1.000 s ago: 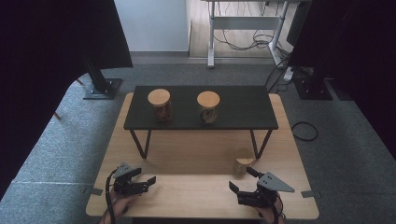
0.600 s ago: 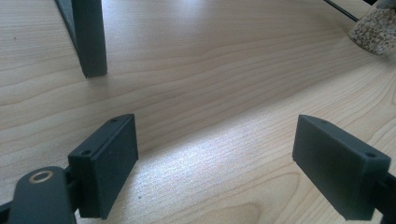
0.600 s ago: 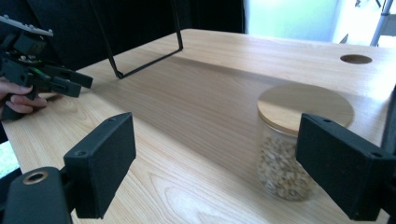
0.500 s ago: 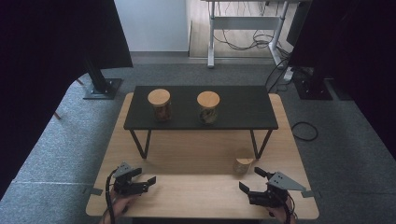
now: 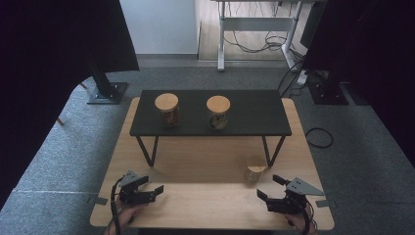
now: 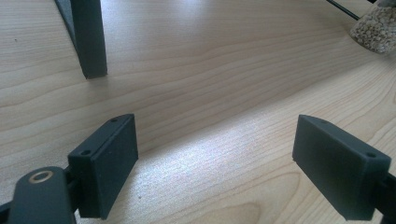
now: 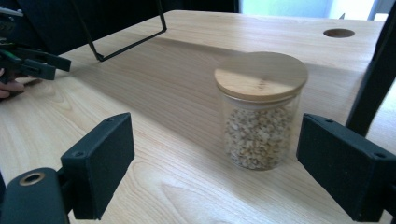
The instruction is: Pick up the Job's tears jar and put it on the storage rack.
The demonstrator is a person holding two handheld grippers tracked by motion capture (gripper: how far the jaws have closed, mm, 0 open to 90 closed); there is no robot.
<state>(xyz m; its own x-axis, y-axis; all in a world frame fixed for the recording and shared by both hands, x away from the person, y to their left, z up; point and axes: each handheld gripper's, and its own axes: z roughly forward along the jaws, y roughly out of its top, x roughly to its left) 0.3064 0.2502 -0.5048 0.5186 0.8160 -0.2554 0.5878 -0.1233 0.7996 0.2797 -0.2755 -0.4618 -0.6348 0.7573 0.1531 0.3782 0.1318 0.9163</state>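
pale wood table (image 5: pixel 205 161), blk shelf (image 5: pixel 254 115), tan-lid jar (image 7: pixel 259 109)

I see table (image 7: pixel 154 182): pale wood, smooth, matt | jar (image 7: pixel 259 133): clear glossy glass, grainy filling | lid (image 7: pixel 260 74): light wood, smooth | shelf (image 5: pixel 254 110): black, matt | floor (image 5: pixel 68 147): grey carpet, rough

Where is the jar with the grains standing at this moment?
The grain jar stands on the wooden table, right of centre in the high view, beside the black shelf's front right leg, just ahead of the open right gripper.

Wooden table (image 5: pixel 205 156) bears a black shelf (image 5: pixel 254 115) and a jar (image 5: pixel 255 173).
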